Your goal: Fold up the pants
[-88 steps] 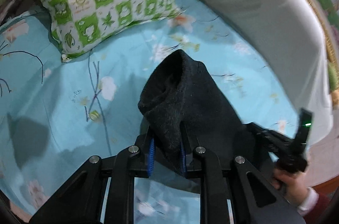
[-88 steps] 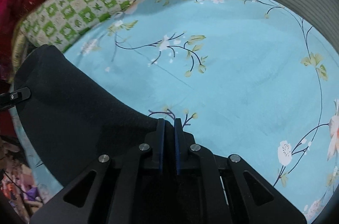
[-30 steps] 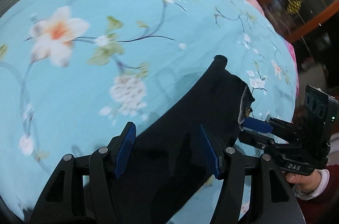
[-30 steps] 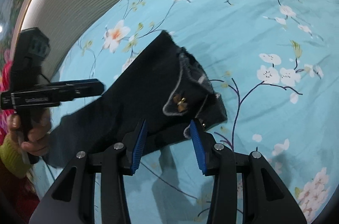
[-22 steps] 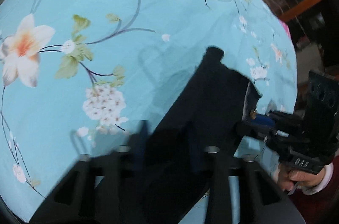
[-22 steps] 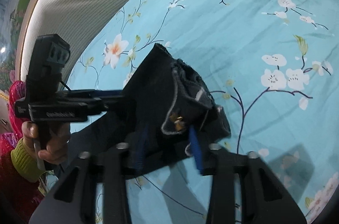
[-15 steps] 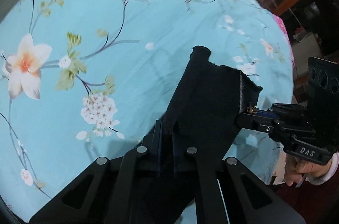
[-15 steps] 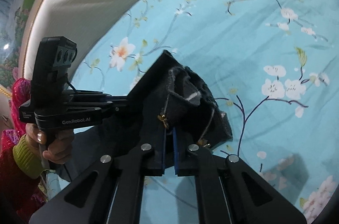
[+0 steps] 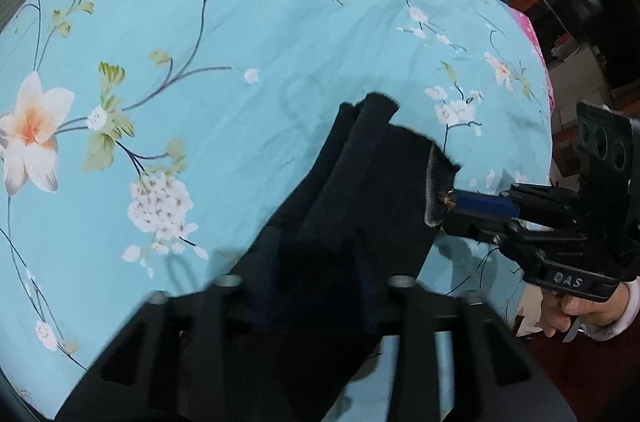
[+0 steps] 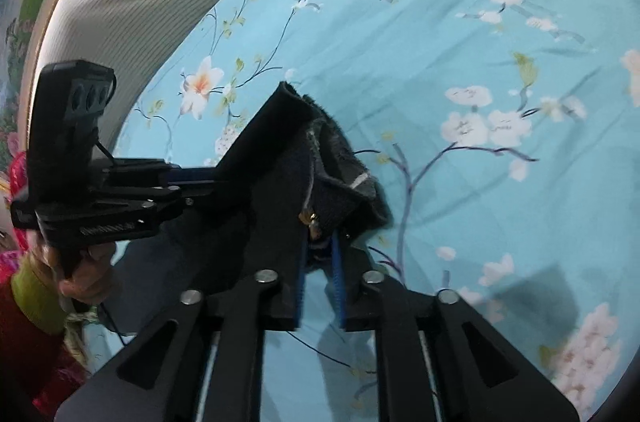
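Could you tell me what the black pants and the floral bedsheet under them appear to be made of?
The pants look like thick, matte black knit or fleece: the upper edge shows a fuzzy grey nap, probably a brushed lining. The bedsheet looks like thin woven cotton or similar, smooth with a printed blossom pattern and fine creases. Neither fibre can be confirmed.

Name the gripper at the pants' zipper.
The right gripper: the zipper pull sits at its tip. The left gripper meets the pants at a plain black edge.

Even indoor light, strong fisheye bending at the rims, motion-blurred left fingers (image 9: 256, 306), soft shadows on the bedsheet (image 10: 532, 294).
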Available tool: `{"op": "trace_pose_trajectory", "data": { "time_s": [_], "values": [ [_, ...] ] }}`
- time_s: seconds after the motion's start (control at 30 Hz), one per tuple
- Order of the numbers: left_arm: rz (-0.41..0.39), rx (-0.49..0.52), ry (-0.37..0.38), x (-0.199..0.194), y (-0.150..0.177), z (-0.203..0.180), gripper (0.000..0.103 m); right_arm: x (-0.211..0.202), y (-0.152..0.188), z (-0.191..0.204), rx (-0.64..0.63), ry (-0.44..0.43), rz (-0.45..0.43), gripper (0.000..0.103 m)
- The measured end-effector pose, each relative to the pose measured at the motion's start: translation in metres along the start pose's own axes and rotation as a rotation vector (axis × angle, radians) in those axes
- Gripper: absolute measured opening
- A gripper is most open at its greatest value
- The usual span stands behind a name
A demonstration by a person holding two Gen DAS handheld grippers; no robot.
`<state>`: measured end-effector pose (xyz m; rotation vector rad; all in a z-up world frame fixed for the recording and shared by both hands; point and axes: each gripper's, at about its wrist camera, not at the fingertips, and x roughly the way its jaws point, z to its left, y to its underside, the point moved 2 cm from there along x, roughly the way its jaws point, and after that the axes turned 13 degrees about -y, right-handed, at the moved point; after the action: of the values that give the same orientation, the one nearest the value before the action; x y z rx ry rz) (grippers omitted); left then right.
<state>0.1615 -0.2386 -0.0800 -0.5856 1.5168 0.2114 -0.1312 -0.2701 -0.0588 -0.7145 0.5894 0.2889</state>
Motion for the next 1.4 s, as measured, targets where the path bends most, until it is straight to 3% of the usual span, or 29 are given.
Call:
{"op": "trace_pose_trajectory", "data": {
  "time_s": [0.03,0.1,0.4,0.47,0.5,0.53,0.57,0.6,0.63,0.67,0.7,0.83,0.97,1.23,1.4],
  "values": [
    [-0.004,-0.003,-0.005,-0.001,-0.002,0.002,0.052,-0.005,0.002,-0.001,0.001,0.018,-0.006,0.04],
    [0.0,-0.018,-0.004,-0.001,-0.008,0.009,0.052,-0.011,0.004,-0.006,0.031,0.012,-0.029,0.056],
    [0.095,-0.019,0.049,0.032,-0.031,0.002,0.055,0.003,0.005,-0.022,0.121,-0.089,-0.073,0.057],
    [0.114,-0.006,0.057,0.043,-0.034,-0.003,0.055,0.009,0.005,-0.021,0.124,-0.131,-0.082,0.052],
    [0.121,-0.005,0.065,0.047,-0.036,-0.004,0.055,0.013,0.005,-0.021,0.125,-0.146,-0.08,0.042],
    [0.126,-0.006,0.072,0.051,-0.038,-0.007,0.055,0.018,0.006,-0.026,0.139,-0.159,-0.076,0.023],
    [0.129,-0.005,0.075,0.053,-0.04,-0.008,0.055,0.021,0.006,-0.029,0.155,-0.164,-0.074,0.014],
    [0.131,0.001,0.074,0.053,-0.042,-0.009,0.055,0.022,0.007,-0.036,0.181,-0.182,-0.078,0.012],
    [0.13,0.007,0.073,0.053,-0.043,-0.01,0.045,0.019,0.006,-0.04,0.197,-0.205,-0.095,0.012],
    [0.122,0.012,0.097,0.051,-0.046,-0.013,0.021,0.017,0.005,-0.04,0.188,-0.203,-0.102,0.011],
    [0.121,0.003,0.127,0.05,-0.049,-0.014,0.013,0.013,0.003,-0.038,0.162,-0.193,-0.11,0.011],
    [0.076,-0.005,0.077,0.041,-0.052,-0.024,0.011,0.004,-0.005,-0.04,0.151,-0.216,-0.115,0.011],
    [0.052,-0.071,0.097,0.031,-0.045,-0.02,0.01,0.0,-0.006,-0.036,0.14,-0.251,-0.097,0.011],
    [-0.079,-0.119,0.131,-0.03,-0.024,-0.005,0.01,-0.017,-0.014,0.004,0.075,-0.439,-0.088,0.011],
    [-0.155,-0.177,0.165,-0.071,0.003,0.025,0.01,-0.013,-0.014,0.043,0.05,-0.564,-0.068,0.011]
  ]
}}
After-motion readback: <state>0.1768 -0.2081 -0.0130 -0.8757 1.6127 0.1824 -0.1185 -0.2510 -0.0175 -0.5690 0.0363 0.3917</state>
